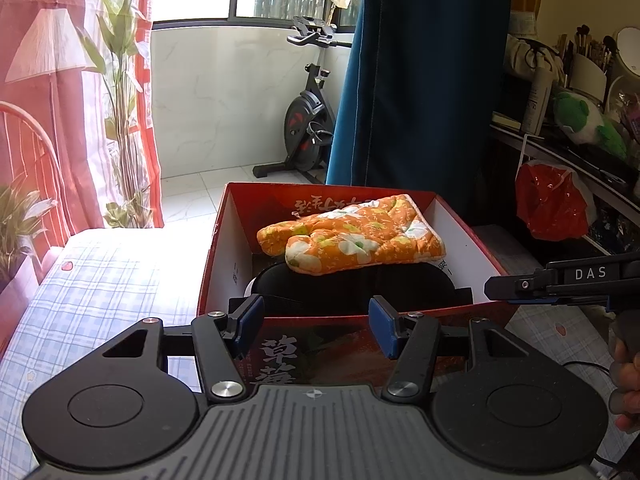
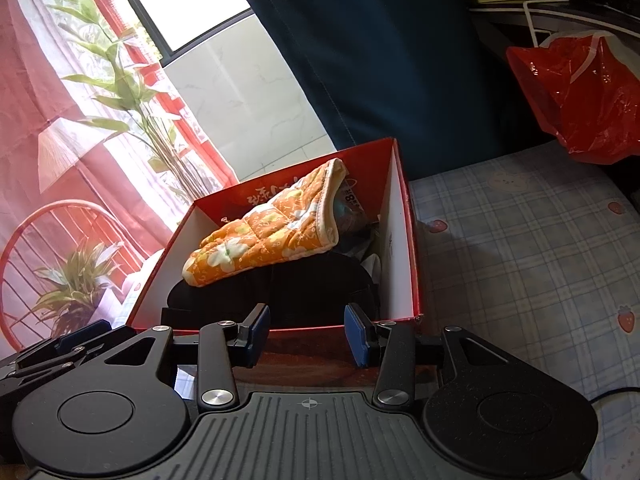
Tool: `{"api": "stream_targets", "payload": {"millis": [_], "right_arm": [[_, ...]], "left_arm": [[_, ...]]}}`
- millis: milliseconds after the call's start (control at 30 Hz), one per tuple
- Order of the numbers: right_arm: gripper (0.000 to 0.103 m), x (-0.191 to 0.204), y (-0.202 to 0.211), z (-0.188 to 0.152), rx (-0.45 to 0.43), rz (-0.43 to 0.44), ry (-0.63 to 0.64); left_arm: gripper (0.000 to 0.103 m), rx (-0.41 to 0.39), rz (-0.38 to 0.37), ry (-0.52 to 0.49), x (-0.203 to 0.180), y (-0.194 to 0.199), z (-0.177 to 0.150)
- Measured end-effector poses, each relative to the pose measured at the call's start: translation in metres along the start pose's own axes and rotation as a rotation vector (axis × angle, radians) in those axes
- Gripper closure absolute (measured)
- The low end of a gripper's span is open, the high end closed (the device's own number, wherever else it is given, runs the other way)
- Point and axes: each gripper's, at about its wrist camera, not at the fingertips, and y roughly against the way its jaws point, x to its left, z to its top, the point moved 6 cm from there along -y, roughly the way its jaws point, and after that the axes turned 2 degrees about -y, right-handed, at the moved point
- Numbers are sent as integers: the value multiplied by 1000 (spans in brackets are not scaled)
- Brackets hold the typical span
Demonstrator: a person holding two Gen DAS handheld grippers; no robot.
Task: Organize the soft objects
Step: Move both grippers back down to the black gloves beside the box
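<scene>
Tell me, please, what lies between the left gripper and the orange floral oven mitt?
The red cardboard box's near wall and a black soft item under the mitt, in the left wrist view.

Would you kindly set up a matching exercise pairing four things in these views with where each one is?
1. oven mitt
2. red box
3. red plastic bag
4. green plush toy

a. hanging off the shelf edge
b. standing on the checked cloth
c. lying on the shelf
d. on top of the dark items in the box

Pairs: 1-d, 2-b, 3-a, 4-c
</scene>
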Motion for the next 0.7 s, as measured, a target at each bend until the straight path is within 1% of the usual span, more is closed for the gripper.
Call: {"api": "stream_targets", "payload": {"millis": [233,367,533,700], "right_arm": [[64,-2,7,-12,11,-3,14],[64,-2,14,-24,18,2,40],[64,-2,20,-49,42,-8,134],[62,-13,12,-89,106,-62,226]], "left_arm": [[42,9,-14,-1,-7,12,-19],[42,25,-31,9,-10,19,-38],[42,86,-53,32,-12,17,-75],[42,169,-72,60,-16,1,-109]]}}
